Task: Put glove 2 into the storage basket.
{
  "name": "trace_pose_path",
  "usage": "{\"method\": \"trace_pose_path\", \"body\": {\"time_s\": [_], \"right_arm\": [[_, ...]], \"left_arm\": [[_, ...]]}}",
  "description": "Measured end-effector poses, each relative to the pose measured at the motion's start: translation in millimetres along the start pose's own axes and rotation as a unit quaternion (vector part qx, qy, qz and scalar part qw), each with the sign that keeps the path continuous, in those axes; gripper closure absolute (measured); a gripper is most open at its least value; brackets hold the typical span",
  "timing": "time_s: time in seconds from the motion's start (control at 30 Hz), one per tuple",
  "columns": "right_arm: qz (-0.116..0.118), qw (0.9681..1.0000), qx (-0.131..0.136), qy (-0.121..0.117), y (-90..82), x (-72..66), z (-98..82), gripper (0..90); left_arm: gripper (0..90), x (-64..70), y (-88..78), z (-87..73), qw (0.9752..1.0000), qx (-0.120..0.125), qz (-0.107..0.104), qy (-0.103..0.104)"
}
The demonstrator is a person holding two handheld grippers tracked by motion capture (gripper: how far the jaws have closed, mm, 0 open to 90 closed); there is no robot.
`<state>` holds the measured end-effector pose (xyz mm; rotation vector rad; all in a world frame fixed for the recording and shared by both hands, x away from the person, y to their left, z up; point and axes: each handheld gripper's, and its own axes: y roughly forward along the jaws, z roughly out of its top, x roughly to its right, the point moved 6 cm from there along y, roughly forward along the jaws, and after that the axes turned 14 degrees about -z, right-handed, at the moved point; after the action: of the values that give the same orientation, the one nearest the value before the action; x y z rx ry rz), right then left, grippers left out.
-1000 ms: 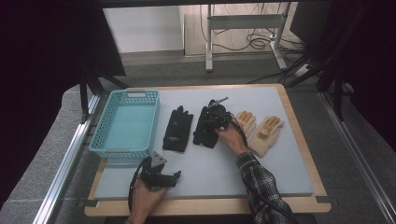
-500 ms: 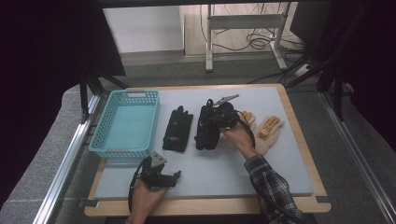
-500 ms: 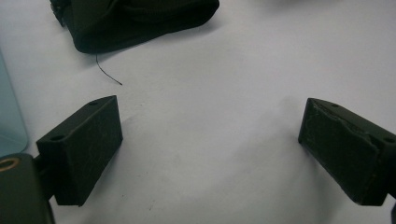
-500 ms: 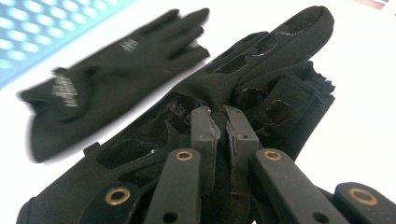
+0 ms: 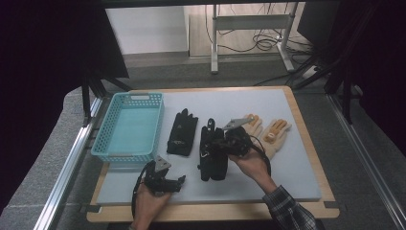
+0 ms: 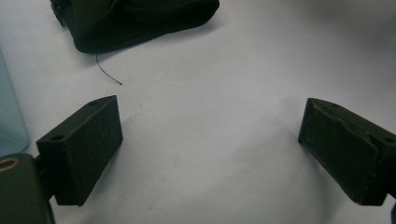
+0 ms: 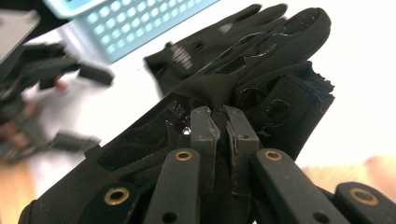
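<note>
Over the middle of the grey work table (image 5: 297, 158), the person's right gripper (image 5: 218, 143) pinches a black glove (image 5: 213, 155); the right gripper view shows both jaws clamped tight on a fold of the glove's fabric, puckered between the pads (image 7: 201, 128), with its fingers stretching away from the camera. Nearer the front edge, the left gripper (image 5: 178, 180) rests low over bare tabletop, its jaws spread wide with nothing between them, as the left gripper view makes plain. A second black glove (image 5: 182, 134) lies flat just left of the held one, a pair of tan gloves (image 5: 274, 134) lies to its right, and a light blue basket (image 5: 110, 143) stands at the table's left side, well apart from the lifted glove. By its look the glove is light, soft and floppy: it will likely drape and swing from whatever point holds it, so a pinch on a single fold could slip if the fabric is smooth or padded. A firmer hold would probably be at the cuff or across the thicker palm, where layers bunch and give the pads more to bite. Nothing about it appears fragile; the likelier trouble is dangling fingers snagging the basket's rim.
</note>
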<state>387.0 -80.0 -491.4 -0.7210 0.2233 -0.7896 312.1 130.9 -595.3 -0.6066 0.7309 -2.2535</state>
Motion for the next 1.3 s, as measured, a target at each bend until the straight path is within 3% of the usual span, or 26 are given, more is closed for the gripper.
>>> {"method": "trace_pose_path", "body": {"time_s": [0.17,0.37,0.53,0.57,0.67,0.83,1.07,1.3], "right_arm": [[-0.011,0.9999,-0.003,-0.005,-4.7,-14.8,-26.7,82.4],[-0.024,0.9994,-0.024,0.004,12.7,-19.2,-59.5,81.0],[-0.02,0.9994,-0.027,0.006,15.9,-18.9,-67.0,67.5],[-0.027,0.9994,-0.018,0.008,11.7,-14.5,-63.3,59.9],[-0.036,0.9993,-0.009,0.007,8.1,-9.1,-54.9,52.7],[-0.028,0.9996,-0.004,0.004,16.8,-4.4,-32.3,45.0],[-0.018,0.9998,0.005,-0.012,46.3,-9.5,7.2,38.6],[-0.005,0.9998,-0.011,-0.017,89.4,-13.3,34.4,40.6]], "left_arm": [[6.6,0.1,0.0,0.0,1.0,0.0,0.0,0.0],[6.6,0.1,-0.2,-0.2,1.0,-0.001,0.0,0.0],[6.6,0.1,-0.3,-0.2,1.0,-0.001,0.0,0.0],[6.6,0.1,-0.2,-0.2,1.0,-0.001,0.0,0.0],[6.6,0.0,-0.3,-0.2,1.0,-0.002,0.0,0.0],[6.6,0.2,-0.2,-0.2,1.0,-0.001,0.0,-0.001],[6.6,0.0,-0.3,-0.2,1.0,-0.001,-0.001,0.0],[6.6,0.1,-0.2,-0.4,1.0,-0.002,-0.001,-0.002]]}}
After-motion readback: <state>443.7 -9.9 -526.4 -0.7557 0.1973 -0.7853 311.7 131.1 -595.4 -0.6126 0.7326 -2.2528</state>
